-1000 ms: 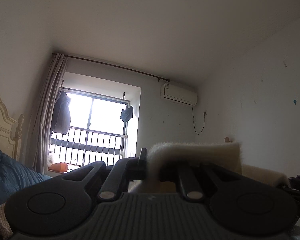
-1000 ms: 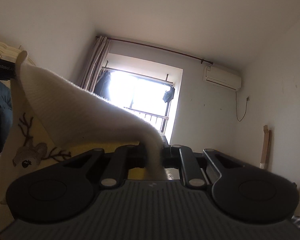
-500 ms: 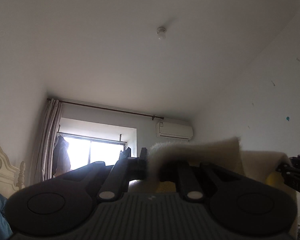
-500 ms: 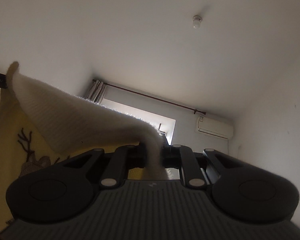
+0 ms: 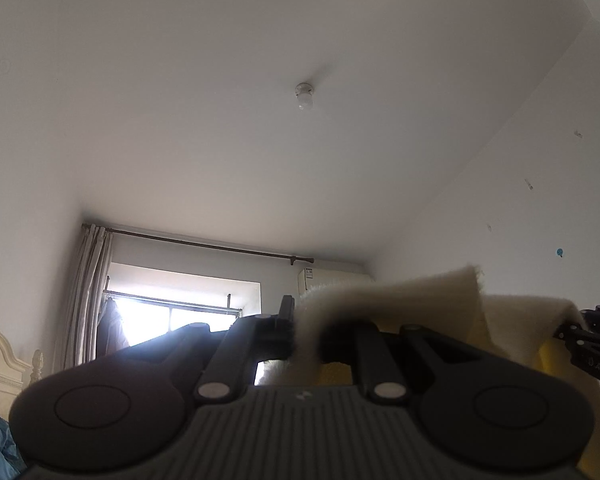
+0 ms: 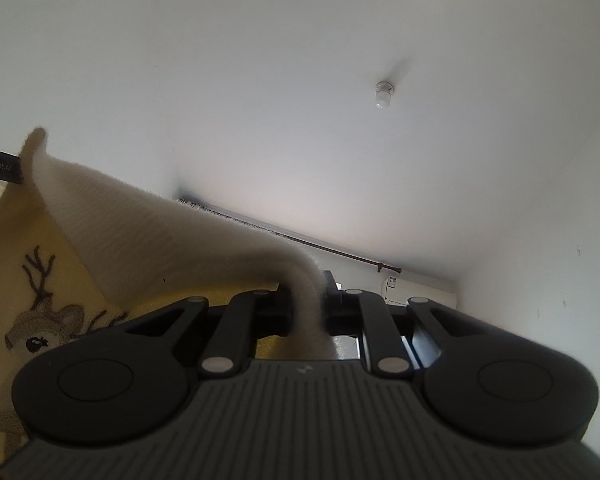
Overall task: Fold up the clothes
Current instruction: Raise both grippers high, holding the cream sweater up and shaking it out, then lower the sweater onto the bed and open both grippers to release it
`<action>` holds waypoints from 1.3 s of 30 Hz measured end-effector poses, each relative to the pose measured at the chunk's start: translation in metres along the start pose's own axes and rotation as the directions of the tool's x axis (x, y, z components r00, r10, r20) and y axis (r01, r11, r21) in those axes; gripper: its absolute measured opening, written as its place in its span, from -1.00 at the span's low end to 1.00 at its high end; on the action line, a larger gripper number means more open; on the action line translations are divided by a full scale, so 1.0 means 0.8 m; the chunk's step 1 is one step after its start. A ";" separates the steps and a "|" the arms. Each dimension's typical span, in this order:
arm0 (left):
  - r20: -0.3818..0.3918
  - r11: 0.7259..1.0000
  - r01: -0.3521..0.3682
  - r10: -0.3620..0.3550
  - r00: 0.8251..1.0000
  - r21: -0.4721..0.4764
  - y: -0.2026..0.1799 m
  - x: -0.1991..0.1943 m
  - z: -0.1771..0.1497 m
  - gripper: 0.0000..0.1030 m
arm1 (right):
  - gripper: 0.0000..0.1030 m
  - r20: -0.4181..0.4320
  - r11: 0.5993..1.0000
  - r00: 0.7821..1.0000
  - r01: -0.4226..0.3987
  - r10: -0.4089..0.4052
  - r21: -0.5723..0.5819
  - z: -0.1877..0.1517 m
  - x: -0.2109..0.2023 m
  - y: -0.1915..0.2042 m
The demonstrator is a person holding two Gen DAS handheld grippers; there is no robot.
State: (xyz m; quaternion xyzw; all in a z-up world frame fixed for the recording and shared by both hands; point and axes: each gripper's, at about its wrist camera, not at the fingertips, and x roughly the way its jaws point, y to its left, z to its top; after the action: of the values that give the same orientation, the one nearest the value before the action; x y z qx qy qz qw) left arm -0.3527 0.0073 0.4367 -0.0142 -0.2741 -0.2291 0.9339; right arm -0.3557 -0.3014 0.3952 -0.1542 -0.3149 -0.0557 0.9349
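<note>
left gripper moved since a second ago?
Yes. The left gripper, jaws shut on the cream sweater, has tilted upward: the window sank toward the bottom of its view, and the ceiling lamp moved toward mid-frame.

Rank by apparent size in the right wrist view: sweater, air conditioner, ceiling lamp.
1. Sweater, by far the largest, though it hangs close to the camera.
2. Air conditioner, partly hidden behind the right gripper.
3. Ceiling lamp, smallest.

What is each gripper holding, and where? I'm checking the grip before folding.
Both hold the yellow deer sweater by its cream ribbed edge: left gripper, right gripper.
</note>
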 end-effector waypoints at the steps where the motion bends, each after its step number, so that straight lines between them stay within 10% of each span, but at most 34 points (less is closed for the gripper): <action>1: -0.009 1.000 -0.003 0.003 1.000 -0.002 0.000 0.001 -0.004 -0.79 | -0.79 -0.005 1.000 1.000 -0.001 0.001 -0.002 -0.005 0.001 0.002; 14: -0.254 0.998 -0.054 0.047 0.966 -0.021 0.016 0.118 -0.164 -0.79 | -0.79 -0.245 0.999 0.969 -0.026 0.014 -0.048 -0.182 0.120 0.027; 19: -0.414 0.997 -0.082 0.069 0.908 -0.015 0.039 0.199 -0.302 -0.79 | -0.79 -0.377 0.996 0.926 -0.053 0.020 -0.078 -0.301 0.186 0.042; 24: -0.579 0.994 -0.106 0.083 0.811 -0.006 0.082 0.272 -0.467 -0.79 | -0.79 -0.530 0.989 0.847 -0.113 0.046 -0.093 -0.437 0.245 0.066; 30: -0.723 0.991 -0.135 0.095 0.685 0.002 0.137 0.327 -0.626 -0.77 | -0.79 -0.690 0.974 0.720 -0.202 0.075 -0.105 -0.521 0.246 0.149; 34: -0.827 0.987 -0.164 0.093 0.555 0.001 0.161 0.315 -0.722 -0.40 | -0.78 -0.775 0.975 0.625 -0.217 0.094 -0.057 -0.598 0.248 0.180; 39: -0.895 0.980 -0.196 0.067 0.440 -0.023 0.197 0.300 -0.780 0.07 | -0.60 -0.910 0.973 0.364 -0.184 0.197 0.137 -0.709 0.237 0.230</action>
State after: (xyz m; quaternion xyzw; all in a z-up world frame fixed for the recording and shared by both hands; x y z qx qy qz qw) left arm 0.2105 -0.0476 0.0466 0.0289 0.2719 -0.1455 0.9508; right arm 0.1565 -0.3122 0.0358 -0.1273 0.2735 -0.0215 0.9532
